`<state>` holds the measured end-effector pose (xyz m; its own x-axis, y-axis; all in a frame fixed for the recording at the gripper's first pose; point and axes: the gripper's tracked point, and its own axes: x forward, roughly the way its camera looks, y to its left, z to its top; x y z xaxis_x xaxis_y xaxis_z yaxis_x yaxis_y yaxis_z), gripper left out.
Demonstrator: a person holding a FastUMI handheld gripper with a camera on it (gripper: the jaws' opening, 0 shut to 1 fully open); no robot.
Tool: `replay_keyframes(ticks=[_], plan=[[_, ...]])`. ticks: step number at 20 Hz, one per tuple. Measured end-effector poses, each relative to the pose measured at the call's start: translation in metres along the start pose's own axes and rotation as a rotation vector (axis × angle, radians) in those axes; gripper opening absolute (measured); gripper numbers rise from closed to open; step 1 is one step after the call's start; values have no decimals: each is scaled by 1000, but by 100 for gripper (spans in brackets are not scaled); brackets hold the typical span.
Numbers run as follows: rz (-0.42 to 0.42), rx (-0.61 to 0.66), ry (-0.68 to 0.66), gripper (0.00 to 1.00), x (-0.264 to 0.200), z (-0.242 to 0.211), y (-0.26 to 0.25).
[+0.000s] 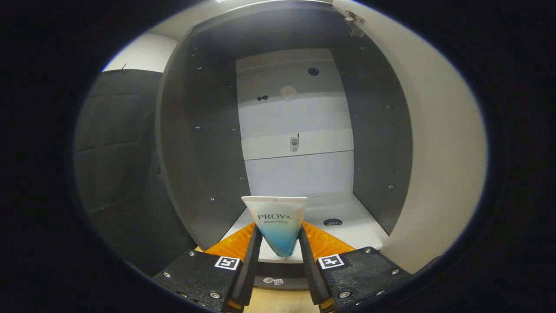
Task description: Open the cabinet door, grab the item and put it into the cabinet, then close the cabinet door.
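At the cabinet mouth: gripper (280, 243) faces the open cabinet (204, 143), door (434, 143) swung aside to its right.
Fingers: closed narrow, both pressing the tube (276, 224).
Tube: between the fingers, just short of the cabinet floor (356, 226), long axis upright, crimped flat end up.
Next move: judged straight ahead onto that floor.
Writing: I leave the tube's print unread.

the hand-held gripper (278, 243) clamps a white-and-blue tube (276, 224) between both fingers, crimped end up, at the front edge of the open cabinet (204, 143), its door (438, 143) swung right.
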<state>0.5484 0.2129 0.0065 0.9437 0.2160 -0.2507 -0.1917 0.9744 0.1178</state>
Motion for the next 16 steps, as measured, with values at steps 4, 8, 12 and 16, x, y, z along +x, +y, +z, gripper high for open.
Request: replay_keyframes(ticks=[4,8,12,16], plan=[[-11,20,34,51,33,-10,-5],[-29,4,77,51,62,-25,-11],[-37,9,96,51,78,-32,-15],[-48,-23,84,54,82,-34,-18]])
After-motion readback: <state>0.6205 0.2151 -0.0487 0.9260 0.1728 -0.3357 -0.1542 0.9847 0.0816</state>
